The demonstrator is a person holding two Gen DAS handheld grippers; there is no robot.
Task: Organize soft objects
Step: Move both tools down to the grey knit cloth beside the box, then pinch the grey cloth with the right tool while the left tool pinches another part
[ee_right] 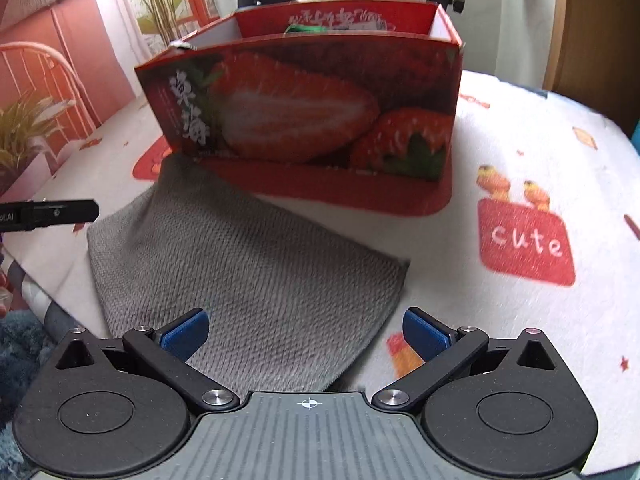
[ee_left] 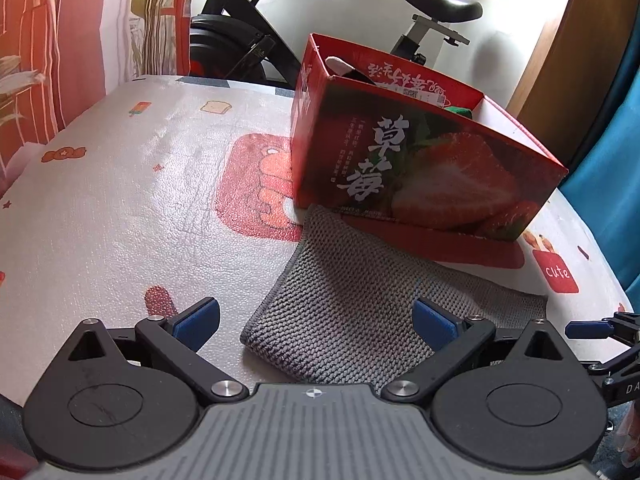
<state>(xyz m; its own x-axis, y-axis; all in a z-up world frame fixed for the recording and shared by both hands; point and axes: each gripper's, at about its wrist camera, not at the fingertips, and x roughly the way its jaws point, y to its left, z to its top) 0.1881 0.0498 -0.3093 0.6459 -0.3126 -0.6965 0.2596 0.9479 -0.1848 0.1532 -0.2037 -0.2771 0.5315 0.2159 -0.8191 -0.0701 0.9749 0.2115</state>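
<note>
A grey knitted cloth [ee_left: 344, 300] lies flat on the table in front of a red strawberry box [ee_left: 420, 160]; its far corner touches the box. In the right wrist view the cloth [ee_right: 240, 264] spreads below the box [ee_right: 312, 100]. My left gripper [ee_left: 316, 320] is open and empty, just above the cloth's near left part. My right gripper [ee_right: 306, 332] is open and empty over the cloth's near right edge. Something green [ee_right: 306, 28] and a white item [ee_left: 340, 66] lie inside the box.
The table has a white cover [ee_left: 120, 200] printed with red cartoon patches, one reading "cute" [ee_right: 526, 240]. The box's red flap [ee_right: 360, 196] lies flat in front of it. An exercise bike [ee_left: 248, 40] stands behind the table. The other gripper shows at the right edge [ee_left: 600, 332].
</note>
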